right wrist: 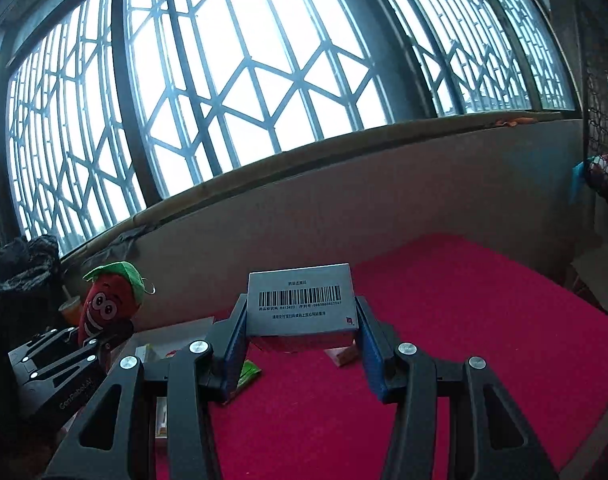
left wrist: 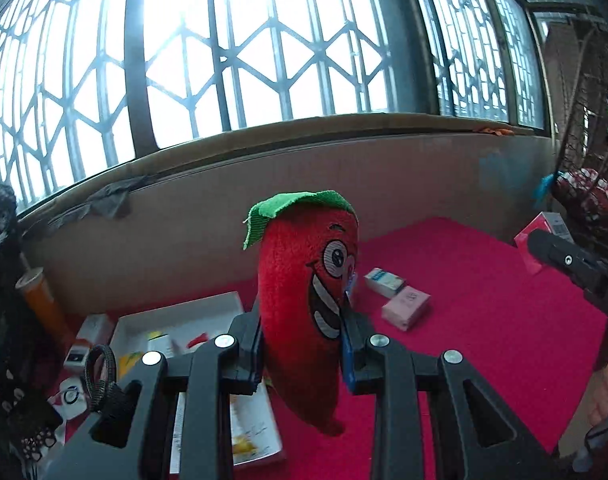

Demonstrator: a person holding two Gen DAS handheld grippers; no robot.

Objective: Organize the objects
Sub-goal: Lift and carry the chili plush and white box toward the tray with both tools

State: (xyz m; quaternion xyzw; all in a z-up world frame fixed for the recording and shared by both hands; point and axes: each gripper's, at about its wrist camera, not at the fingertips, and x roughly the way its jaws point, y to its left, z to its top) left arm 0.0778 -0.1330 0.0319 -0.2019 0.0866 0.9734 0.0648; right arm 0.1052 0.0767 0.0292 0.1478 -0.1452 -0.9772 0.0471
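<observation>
One red plush chili toy (left wrist: 304, 304) with a green cap and a stitched grin is clamped upright between the two fingers of the left gripper (left wrist: 304, 344), the pads pressed into its sides, and it is held clear above the red mat (left wrist: 484, 320). One grey box (right wrist: 300, 304) with a barcode on its upper face is gripped at its two ends by the right gripper (right wrist: 302, 344), whose fingers are spread only as wide as the box and are closed against it; the box is likewise carried above the mat. In the right wrist view the same chili toy is seen at the left, held by the left gripper, before the low grey wall (right wrist: 384, 208) that borders the mat's far edge. Two small boxes are seen lying on the mat just beside each other toward its far edge: one white-and-blue box (left wrist: 384, 282) and one pink box (left wrist: 406, 306). A third, pink-red box (left wrist: 542, 236) is seen near the mat's far right corner, partly hidden by the black body of the right gripper. One white tray (left wrist: 176, 320) is set at the mat's left edge, with several small items inside that are too blurred to count. One orange bottle (left wrist: 44, 304) is seen leaning by the wall at the left. A large latticed window (left wrist: 264, 48) is seen above the wall.
</observation>
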